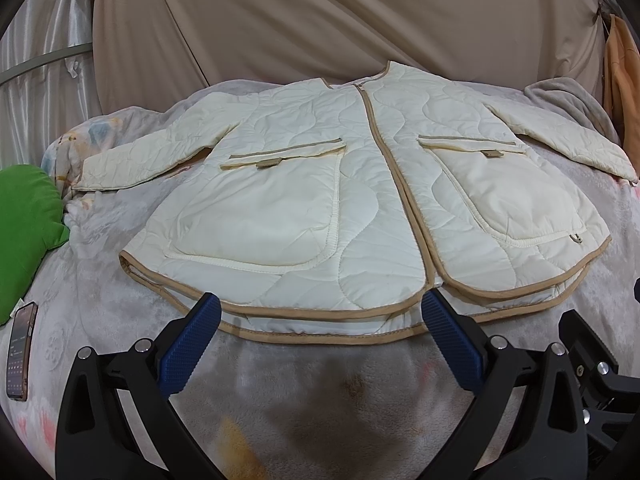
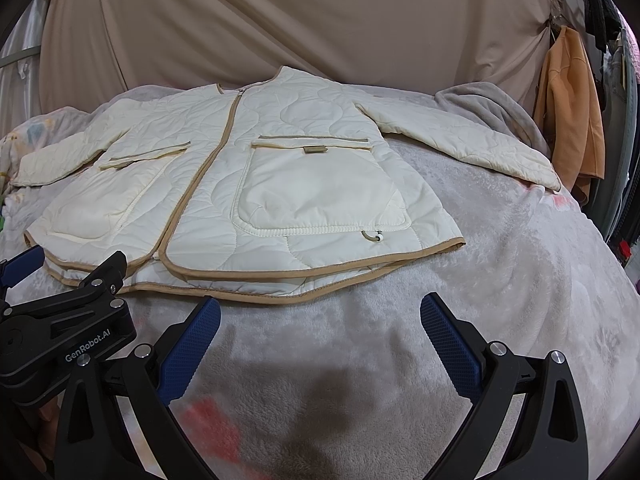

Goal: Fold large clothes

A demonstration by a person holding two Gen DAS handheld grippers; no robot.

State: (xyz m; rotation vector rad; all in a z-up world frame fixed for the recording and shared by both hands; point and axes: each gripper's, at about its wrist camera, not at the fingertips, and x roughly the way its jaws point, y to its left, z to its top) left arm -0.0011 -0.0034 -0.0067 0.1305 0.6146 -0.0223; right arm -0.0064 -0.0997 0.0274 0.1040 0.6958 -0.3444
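Note:
A cream quilted jacket (image 1: pixel 360 184) with tan trim lies flat and face up on the bed, zipped, both sleeves spread outward; it also shows in the right wrist view (image 2: pixel 240 184). My left gripper (image 1: pixel 320 304) is open and empty, its blue fingertips just at the jacket's bottom hem near the centre opening. My right gripper (image 2: pixel 320 308) is open and empty, a little short of the hem on the jacket's right half. The left gripper's body shows at the left edge of the right wrist view (image 2: pixel 72 320).
The bed is covered by a grey plush blanket (image 2: pixel 500 280). A green cushion (image 1: pixel 28 216) and a phone (image 1: pixel 20 352) lie at the left. A beige curtain (image 1: pixel 320 20) hangs behind, with an orange garment (image 2: pixel 568 120) hanging at the right.

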